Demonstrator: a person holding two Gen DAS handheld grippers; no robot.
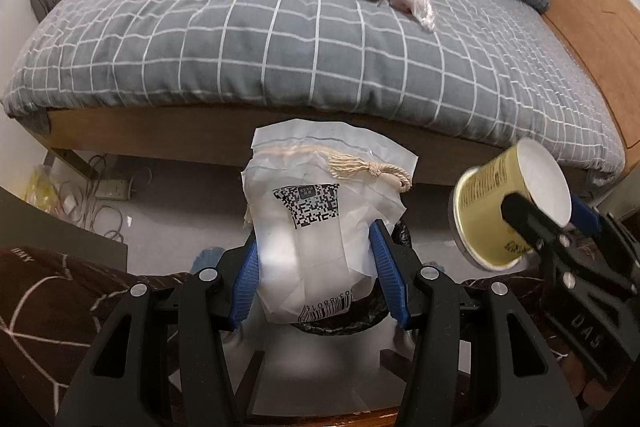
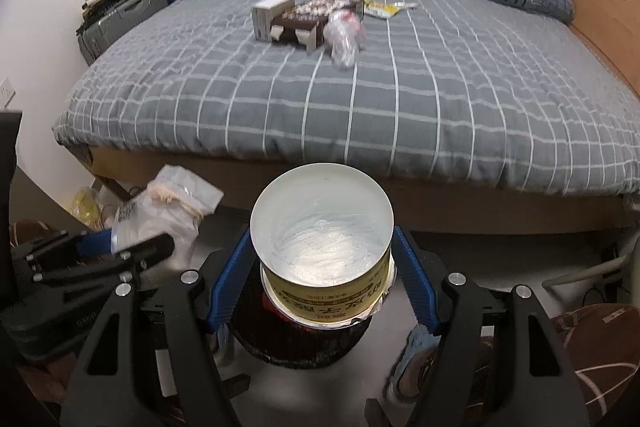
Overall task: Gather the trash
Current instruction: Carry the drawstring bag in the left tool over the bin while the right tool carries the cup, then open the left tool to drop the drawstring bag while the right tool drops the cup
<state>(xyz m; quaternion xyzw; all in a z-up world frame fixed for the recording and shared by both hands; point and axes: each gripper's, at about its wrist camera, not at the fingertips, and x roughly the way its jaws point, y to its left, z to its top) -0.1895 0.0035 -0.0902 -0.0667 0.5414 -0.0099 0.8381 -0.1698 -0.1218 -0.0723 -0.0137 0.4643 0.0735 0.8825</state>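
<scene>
Bedroom floor lay below, bed (image 1: 280, 39) beyond. Your left gripper (image 1: 316, 275) clamped a white packet (image 1: 316, 227); your right gripper (image 2: 324, 275) clamped an empty yellow cup (image 2: 324, 239). Both hung above the black-lined bin (image 2: 304, 343). Disposal step, apparently; next, release both.
</scene>
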